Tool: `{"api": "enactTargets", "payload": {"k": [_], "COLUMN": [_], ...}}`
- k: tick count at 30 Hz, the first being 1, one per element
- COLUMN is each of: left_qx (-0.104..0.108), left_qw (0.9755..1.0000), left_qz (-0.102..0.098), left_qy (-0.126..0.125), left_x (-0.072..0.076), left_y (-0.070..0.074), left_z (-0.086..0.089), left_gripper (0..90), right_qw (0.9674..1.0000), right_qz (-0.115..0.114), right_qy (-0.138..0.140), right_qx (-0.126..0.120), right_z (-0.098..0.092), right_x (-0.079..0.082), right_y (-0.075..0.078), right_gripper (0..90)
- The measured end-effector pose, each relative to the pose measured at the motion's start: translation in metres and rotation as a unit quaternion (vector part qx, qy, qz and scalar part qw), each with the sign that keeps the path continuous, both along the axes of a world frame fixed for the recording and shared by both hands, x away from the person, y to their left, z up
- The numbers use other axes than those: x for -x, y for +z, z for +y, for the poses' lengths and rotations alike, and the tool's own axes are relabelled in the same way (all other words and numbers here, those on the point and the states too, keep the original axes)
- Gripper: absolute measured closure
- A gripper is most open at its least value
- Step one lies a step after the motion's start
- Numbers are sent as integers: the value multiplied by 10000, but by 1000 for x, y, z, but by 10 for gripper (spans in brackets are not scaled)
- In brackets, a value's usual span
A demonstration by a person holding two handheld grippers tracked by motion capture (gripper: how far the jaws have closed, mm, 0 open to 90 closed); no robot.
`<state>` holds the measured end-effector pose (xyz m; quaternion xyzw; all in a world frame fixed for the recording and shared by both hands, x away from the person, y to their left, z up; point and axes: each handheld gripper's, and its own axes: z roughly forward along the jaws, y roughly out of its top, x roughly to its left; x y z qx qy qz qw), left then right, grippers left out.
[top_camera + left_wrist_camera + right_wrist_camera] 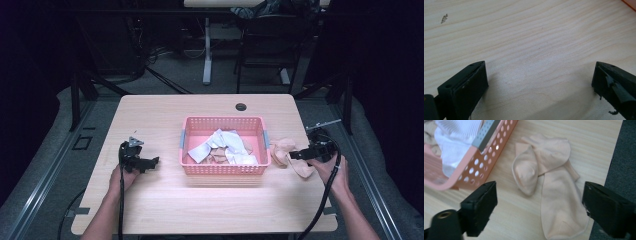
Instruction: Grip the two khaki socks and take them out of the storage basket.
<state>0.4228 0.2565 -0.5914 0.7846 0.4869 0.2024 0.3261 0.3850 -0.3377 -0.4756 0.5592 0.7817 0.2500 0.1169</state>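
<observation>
A pink plastic basket (222, 120) stands mid-table with white socks (227, 145) and some peach ones heaped inside. Just right of it, a few peach socks (285, 150) lie overlapped on the wood. My right gripper (295, 155) hovers over them, open. In the right gripper view the peach socks (559, 202) lie below and between the wide black jaws of my right gripper (540, 197), untouched, with the basket's corner (474, 167) at upper left. My left gripper (152, 161) rests left of the basket, open. In its own view the left gripper (540, 75) spans bare wood.
A round cable hole (241, 106) sits near the table's far edge. The table's right edge (614, 152) runs close beside the socks, with dark carpet beyond. Desk legs and a chair stand on the floor behind the table.
</observation>
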Motion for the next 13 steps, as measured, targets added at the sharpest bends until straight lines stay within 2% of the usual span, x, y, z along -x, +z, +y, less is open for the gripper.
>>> {"api": "enactTargets", "payload": {"k": [2,6,11,13], "left_qx": [2,2,10,12], "left_qw": [10000,10000,10000,10000], "left_qz": [-2,-2,5,5], "left_qy": [-1,-2,-2,-8], "left_x": [0,0,0,0], "left_y": [0,0,0,0], "left_z": [0,0,0,0], "left_gripper": [0,0,0,0], "right_qw": [10000,9999,9997,9995], "right_qz": [-4,121,235,294], "right_qy": [36,69,23,-53], "right_qx": [0,51,108,36], "right_z": [-4,-9,-14,-17], "right_x": [7,15,16,14], "right_y": [-4,-12,-21,-26], "right_gripper": [47,5,0,0]}}
